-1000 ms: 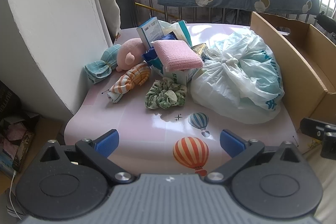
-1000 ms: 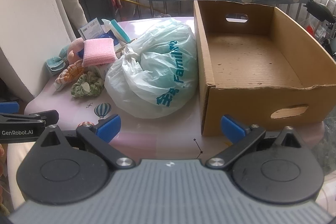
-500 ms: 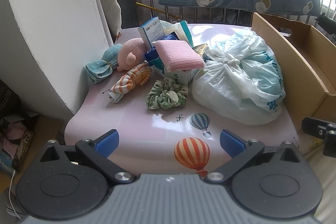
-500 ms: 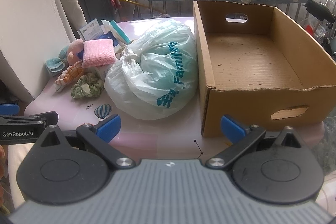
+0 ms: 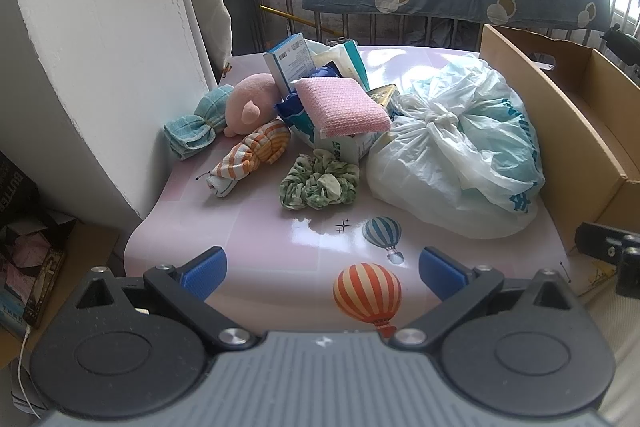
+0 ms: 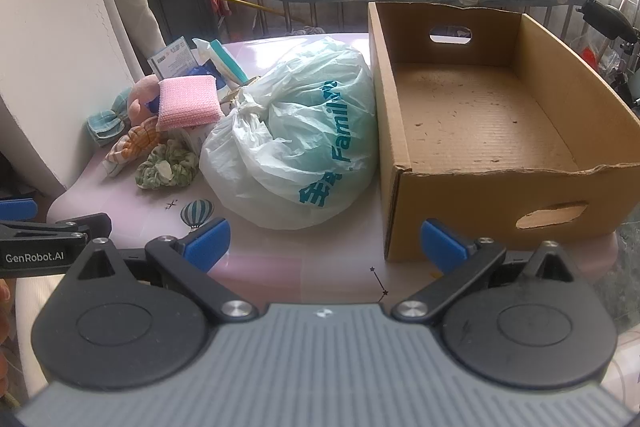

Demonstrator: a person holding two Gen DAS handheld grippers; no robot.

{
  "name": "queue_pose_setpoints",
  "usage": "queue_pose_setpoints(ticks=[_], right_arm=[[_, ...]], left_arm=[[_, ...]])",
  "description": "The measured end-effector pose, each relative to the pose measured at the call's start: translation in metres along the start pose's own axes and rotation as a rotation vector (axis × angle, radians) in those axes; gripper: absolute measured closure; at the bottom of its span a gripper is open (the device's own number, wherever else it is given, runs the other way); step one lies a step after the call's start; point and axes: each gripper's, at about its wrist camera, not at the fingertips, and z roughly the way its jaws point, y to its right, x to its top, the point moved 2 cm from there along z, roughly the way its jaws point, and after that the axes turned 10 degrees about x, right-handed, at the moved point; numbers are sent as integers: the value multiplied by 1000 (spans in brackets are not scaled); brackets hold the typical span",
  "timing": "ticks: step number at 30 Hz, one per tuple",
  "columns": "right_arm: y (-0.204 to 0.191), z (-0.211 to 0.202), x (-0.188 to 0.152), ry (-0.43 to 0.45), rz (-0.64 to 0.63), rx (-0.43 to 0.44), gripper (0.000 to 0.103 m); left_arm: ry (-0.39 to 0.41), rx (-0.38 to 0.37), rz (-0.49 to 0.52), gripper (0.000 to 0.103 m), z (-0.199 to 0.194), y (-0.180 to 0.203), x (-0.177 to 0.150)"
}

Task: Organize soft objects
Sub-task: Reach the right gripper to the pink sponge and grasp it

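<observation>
With both my left tongs [image 5: 322, 269] and right tongs [image 6: 324, 241] spread and empty, I should pinch the green scrunchie [image 5: 319, 183] squarely, then lift it into the cardboard box [image 6: 476, 115].

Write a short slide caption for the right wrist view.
Open right tool faces a knotted plastic bag beside an empty cardboard box.

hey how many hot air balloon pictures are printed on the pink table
2 show. A red-and-white striped balloon sits at the near edge between the left tool's fingers; a smaller blue striped balloon lies just beyond it, by the white plastic bag. The clutter may cover others.
</observation>
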Motion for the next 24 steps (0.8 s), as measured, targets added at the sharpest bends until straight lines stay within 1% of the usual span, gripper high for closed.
queue_pose_setpoints(ticks=[12,16,18,21,24], right_arm=[[1,0,1,0,4,-3,1],[1,-2,4,15,1,0,1],[0,-5,8,37,-6,17,1],[-5,-12,24,101,-43,60,1],[-11,-17,54,188,-95,152,1]], left_arm=[[-11,-3,-5,0,8,-7,0],[-9,0,-4,0,9,-6,-1],[-1,5,-2,0,9,-9,1],[31,15,0,0,11,-17,9],[66,-39,-14,0,16,-32,25]])
